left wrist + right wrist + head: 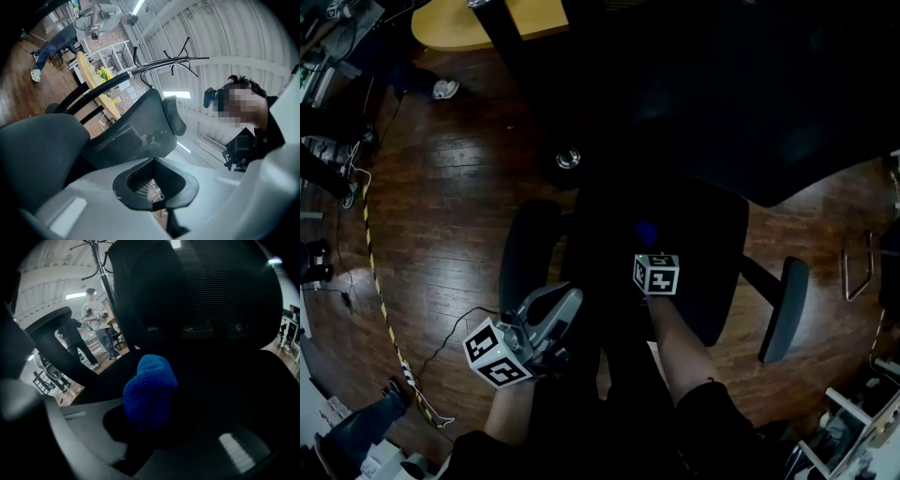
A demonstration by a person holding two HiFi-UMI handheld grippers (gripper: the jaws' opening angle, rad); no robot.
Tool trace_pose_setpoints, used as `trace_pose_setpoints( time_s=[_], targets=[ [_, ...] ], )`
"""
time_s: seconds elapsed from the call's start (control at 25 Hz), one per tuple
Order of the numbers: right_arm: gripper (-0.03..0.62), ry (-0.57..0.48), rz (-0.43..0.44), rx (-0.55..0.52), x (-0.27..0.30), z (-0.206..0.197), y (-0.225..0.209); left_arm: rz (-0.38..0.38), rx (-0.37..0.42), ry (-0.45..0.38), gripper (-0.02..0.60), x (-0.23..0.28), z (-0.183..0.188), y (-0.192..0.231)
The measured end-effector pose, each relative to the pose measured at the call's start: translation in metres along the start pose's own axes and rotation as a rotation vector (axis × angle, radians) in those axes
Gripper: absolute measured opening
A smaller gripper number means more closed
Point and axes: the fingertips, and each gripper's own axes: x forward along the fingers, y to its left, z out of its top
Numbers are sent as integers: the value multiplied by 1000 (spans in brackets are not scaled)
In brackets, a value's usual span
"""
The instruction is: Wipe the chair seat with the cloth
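A black office chair stands below me, its seat [698,239] dark in the head view. My right gripper [651,251] hovers over the seat's middle, shut on a bunched blue cloth [647,232]. In the right gripper view the blue cloth [149,390] bulges out between the jaws of the right gripper [150,427], in front of the chair's backrest [211,301]. My left gripper [567,302] is beside the chair's left armrest [523,258], apart from the seat. The left gripper [157,197] points upward at the backrest [140,129], its jaws together with nothing in them.
The chair's right armrest [783,309] sticks out at the right. A yellow table [478,21] stands at the top left on the wooden floor [441,187], where cables run. People [91,317] stand beyond a coat rack [101,268].
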Motion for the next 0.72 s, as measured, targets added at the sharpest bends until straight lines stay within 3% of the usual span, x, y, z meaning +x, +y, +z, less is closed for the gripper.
trace_pose_setpoints(
  time_s=[0.4,0.72],
  targets=[
    [34,23,-339,109,-113,-30,-191,-52,6,88,-11,33,-18,-10],
    [34,15,-361,110,-123,-34,-213,-54,16,78,-11,46,-25,-11]
  ],
)
